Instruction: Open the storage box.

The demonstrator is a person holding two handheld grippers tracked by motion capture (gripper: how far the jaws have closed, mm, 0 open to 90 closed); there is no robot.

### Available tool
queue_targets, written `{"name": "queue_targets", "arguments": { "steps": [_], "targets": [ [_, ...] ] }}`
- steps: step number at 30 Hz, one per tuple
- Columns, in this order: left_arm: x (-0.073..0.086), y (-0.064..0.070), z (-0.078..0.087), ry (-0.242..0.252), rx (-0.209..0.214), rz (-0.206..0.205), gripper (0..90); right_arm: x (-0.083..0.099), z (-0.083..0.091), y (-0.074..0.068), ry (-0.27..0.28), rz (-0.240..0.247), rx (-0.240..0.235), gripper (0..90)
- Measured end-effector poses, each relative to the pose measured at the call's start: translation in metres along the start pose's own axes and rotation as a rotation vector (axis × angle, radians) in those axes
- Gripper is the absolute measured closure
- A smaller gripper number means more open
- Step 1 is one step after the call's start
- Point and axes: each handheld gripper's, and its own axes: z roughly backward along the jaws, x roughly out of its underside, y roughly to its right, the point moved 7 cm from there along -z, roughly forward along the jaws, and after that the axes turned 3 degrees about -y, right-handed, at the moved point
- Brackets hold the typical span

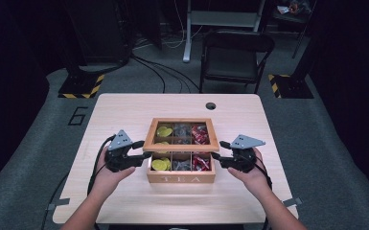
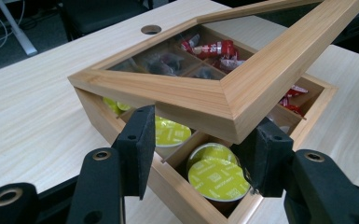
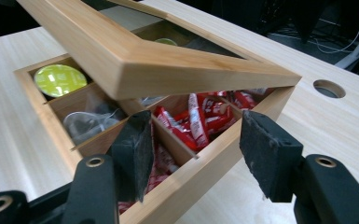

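I have both tools spread wide, gripping nothing: my left tool (image 1: 135, 152) and right tool (image 1: 219, 155) flank the glass-paned wooden lid (image 1: 181, 134), raised above the wooden tea box (image 1: 181, 178) mid-worktop. I'd lift both front corners evenly, so the hinges don't twist.

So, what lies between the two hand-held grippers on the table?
The wooden tea box, lid raised, sits between the left hand-held gripper and the right hand-held gripper, as the high view shows.
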Motion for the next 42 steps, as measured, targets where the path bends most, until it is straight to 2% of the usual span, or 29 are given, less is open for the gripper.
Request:
{"name": "queue_targets", "arguments": {
  "steps": [3,5,13,16,24,28,32,34,35,37,42],
  "targets": [
    [-0.006,-0.003,0.001,0.004,-0.006,-0.005,49.0,-0.005,-0.003,0.003,0.004,-0.004,-0.002,43.3],
    [-0.009,-0.004,0.002,0.006,0.000,0.000,48.9,-0.011,-0.004,0.005,0.012,0.011,0.003,43.0],
    [-0.024,-0.010,0.005,0.029,0.011,0.009,48.9,-0.026,-0.008,0.015,0.043,-0.024,0.009,42.2],
    [-0.030,-0.011,0.006,0.037,0.011,0.000,49.0,-0.032,-0.009,0.018,0.054,-0.018,0.011,42.1],
    [-0.042,-0.016,0.006,0.017,0.007,-0.023,48.9,-0.044,-0.012,0.023,0.079,0.013,0.015,42.6],
    [-0.047,-0.019,0.006,0.018,0.002,-0.026,48.9,-0.050,-0.013,0.026,0.092,0.002,0.007,43.8],
    [-0.052,-0.022,0.005,0.030,0.009,-0.016,48.9,-0.057,-0.014,0.030,0.096,0.009,0.003,50.3],
    [-0.054,-0.024,0.004,0.036,0.006,-0.019,48.9,-0.057,-0.013,0.031,0.095,-0.001,0.004,52.5],
    [-0.056,-0.026,0.004,0.040,0.011,-0.009,49.0,-0.059,-0.012,0.034,0.092,-0.013,-0.019,53.4],
    [-0.057,-0.028,0.004,0.046,0.013,-0.006,49.0,-0.061,-0.012,0.035,0.093,-0.023,-0.028,54.0],
    [-0.062,-0.031,0.002,0.058,0.010,-0.017,49.0,-0.065,-0.012,0.038,0.091,-0.038,-0.028,54.2]
  ]
}}
